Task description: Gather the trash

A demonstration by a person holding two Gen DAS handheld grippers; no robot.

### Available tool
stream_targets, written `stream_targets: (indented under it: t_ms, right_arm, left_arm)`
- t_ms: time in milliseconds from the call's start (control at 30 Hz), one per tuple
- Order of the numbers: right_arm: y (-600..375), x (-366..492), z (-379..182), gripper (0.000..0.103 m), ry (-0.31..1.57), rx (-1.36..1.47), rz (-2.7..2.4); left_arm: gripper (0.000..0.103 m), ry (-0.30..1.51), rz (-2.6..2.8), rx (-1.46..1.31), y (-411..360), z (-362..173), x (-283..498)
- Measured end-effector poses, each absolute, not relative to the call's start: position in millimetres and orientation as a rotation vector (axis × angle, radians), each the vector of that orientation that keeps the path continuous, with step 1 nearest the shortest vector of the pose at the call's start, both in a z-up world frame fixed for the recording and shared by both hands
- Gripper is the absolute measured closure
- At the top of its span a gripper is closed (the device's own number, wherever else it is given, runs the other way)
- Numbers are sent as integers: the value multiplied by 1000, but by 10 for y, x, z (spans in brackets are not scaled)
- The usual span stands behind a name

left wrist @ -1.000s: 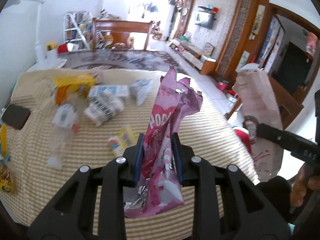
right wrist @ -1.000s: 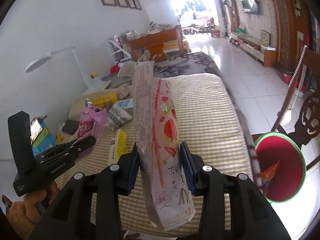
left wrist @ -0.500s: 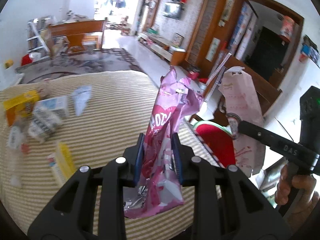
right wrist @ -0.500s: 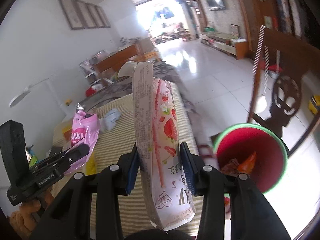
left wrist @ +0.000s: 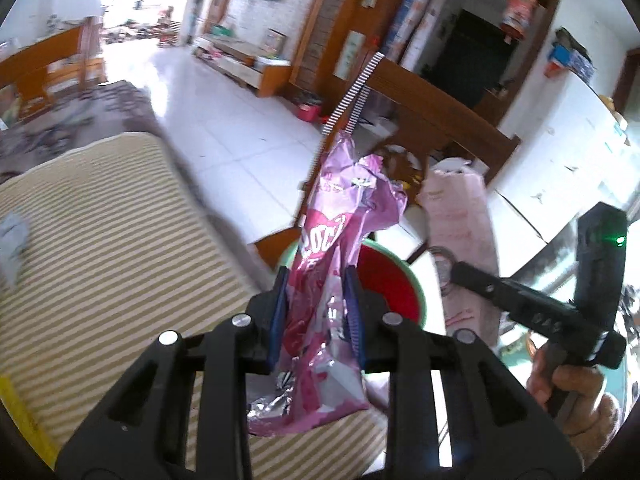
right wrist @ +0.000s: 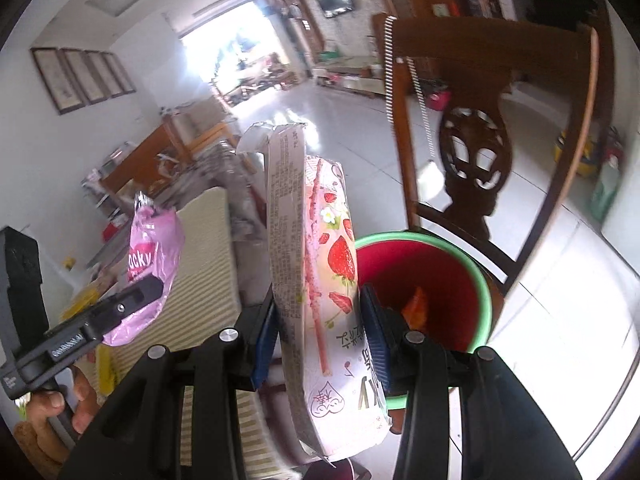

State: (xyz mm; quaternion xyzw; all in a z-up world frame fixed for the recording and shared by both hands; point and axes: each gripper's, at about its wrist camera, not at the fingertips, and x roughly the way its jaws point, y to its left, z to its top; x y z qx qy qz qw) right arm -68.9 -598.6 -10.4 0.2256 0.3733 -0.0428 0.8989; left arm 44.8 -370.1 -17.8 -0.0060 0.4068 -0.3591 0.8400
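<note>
Two handheld tools carry snack packaging toward a red bin at the edge of a cloth-covered surface. The left tool [left wrist: 316,312] is clenched on a crumpled pink wrapper [left wrist: 340,248], its blue pads pressing both sides of the foil, which stands upright between them with its torn top fanning out and its silver inner face showing at the bottom. The right tool [right wrist: 320,332] grips a tall pink strawberry snack box [right wrist: 316,264] by its lower half; the box stands upright with its top flap open and its printed side panel facing left.

The red bin [right wrist: 420,276], rimmed in green, sits on the floor just off the striped surface's [left wrist: 120,248] right edge, in front of a dark wooden chair [right wrist: 476,160]. An orange scrap [right wrist: 416,308] lies inside the bin. In the right wrist view the box stands in front of the bin's left rim; in the left wrist view the wrapper stands before the bin [left wrist: 388,280], near the surface's edge.

A person's hand [left wrist: 568,388] holds the right tool's handle at the right of the left wrist view, and fingers [right wrist: 80,404] of the other hand wrap the left tool's handle in the lower left of the right wrist view. A pale scrap [left wrist: 12,236] lies on the surface near its far left edge, blurred. White floor tiles stretch toward a bright doorway beyond.
</note>
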Motion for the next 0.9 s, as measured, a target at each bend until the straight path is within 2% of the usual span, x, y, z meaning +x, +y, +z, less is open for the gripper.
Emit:
stream_targets:
  t_ms: [100, 167, 200, 233, 300, 367, 633, 900]
  right_arm:
    - [-6077, -694, -188, 57, 773, 486, -128]
    - [-6149, -691, -270, 57, 782, 506, -158]
    - [-6177, -680, -311, 55, 796, 513, -169]
    - [-6198, -675, -338, 54, 807, 519, -176]
    - [-6197, -694, -359, 51, 813, 528, -183]
    - [-6185, -695, -355, 46, 818, 519, -189]
    - [-5823, -640, -77, 46, 794, 456, -104]
    - [-4899, -586, 344, 46, 767, 448, 218]
  left_arm:
    - [76, 902, -801, 14, -3960, -270, 517]
    - [67, 920, -779, 47, -4063, -332, 531]
    - [53, 919, -773, 53, -4104, -349, 535]
    - [44, 913, -773, 48, -4113, -353, 533]
    - [42, 899, -782, 43, -4125, -341, 518]
    - [34, 890, -790, 34, -4076, -329, 494]
    - [33, 858, -705, -75, -3437, -225, 376]
    - [32, 844, -385, -119, -1968, -283, 42]
